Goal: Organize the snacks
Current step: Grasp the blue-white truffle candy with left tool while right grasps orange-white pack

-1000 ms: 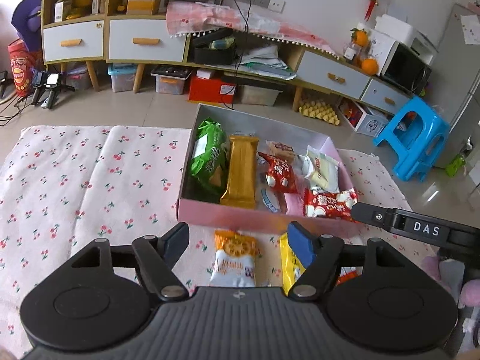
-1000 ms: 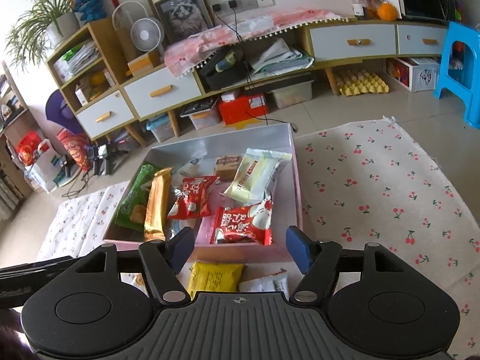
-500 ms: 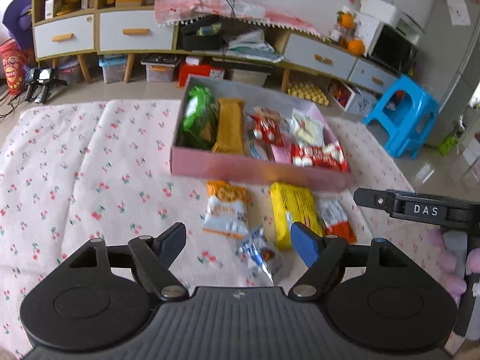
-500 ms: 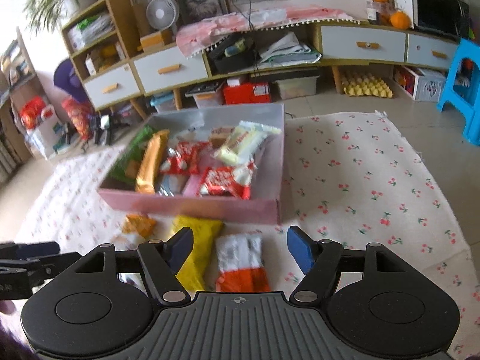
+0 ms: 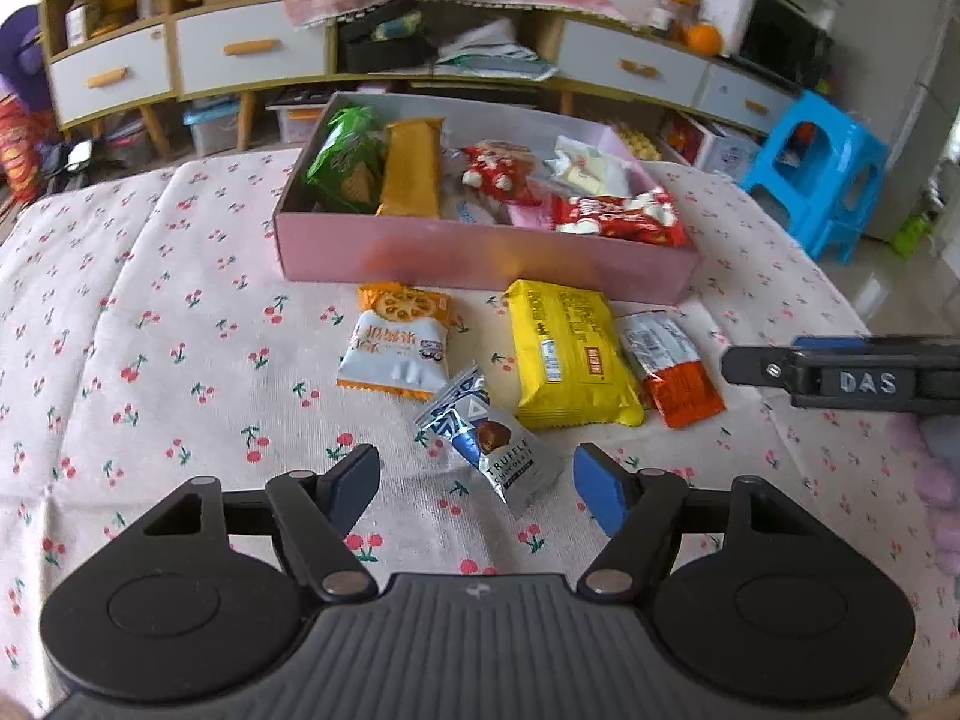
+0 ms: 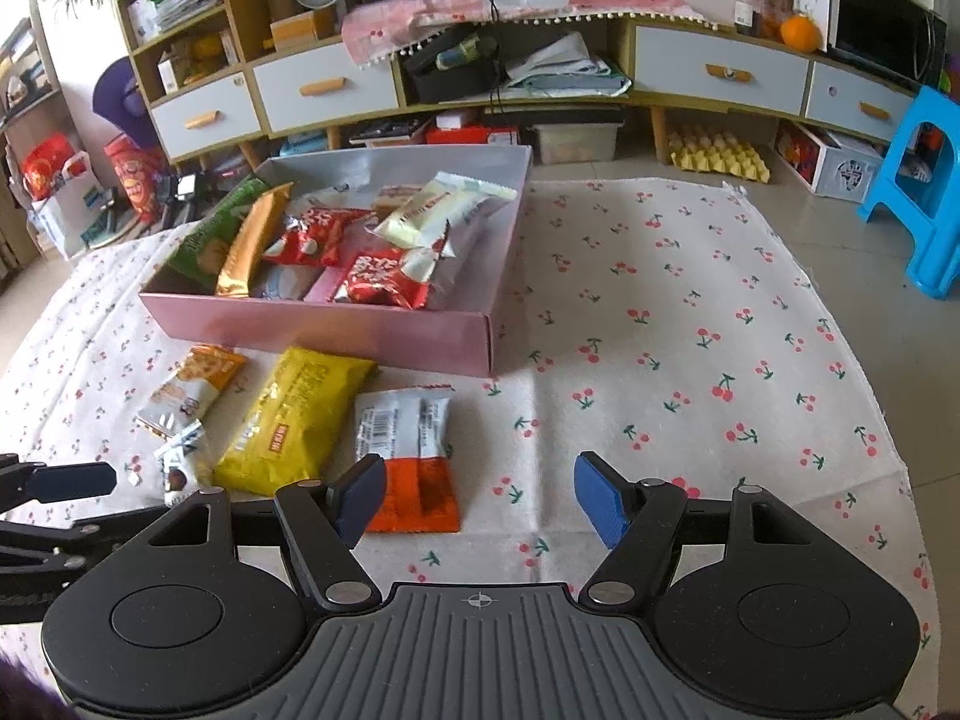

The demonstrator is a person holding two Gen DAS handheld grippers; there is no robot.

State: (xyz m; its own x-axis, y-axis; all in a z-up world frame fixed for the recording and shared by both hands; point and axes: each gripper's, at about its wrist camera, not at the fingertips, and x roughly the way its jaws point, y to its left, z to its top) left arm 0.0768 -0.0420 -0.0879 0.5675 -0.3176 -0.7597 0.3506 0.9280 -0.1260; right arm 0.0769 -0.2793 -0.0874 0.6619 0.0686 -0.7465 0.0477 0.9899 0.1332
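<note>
Lying between open left tongs: truffle packet

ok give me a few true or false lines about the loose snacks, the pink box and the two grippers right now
1. Four snack packets lie on the cloth in front of the pink box. True.
2. The yellow packet is inside the box. False: it lies on the cloth outside it.
3. The left gripper is open, with the truffle chocolate packet just ahead of it. True.
4. The right gripper is clamped on the orange and white packet. False: its jaws are open and hold nothing.
5. The box is empty. False: several snacks are in it.
</note>
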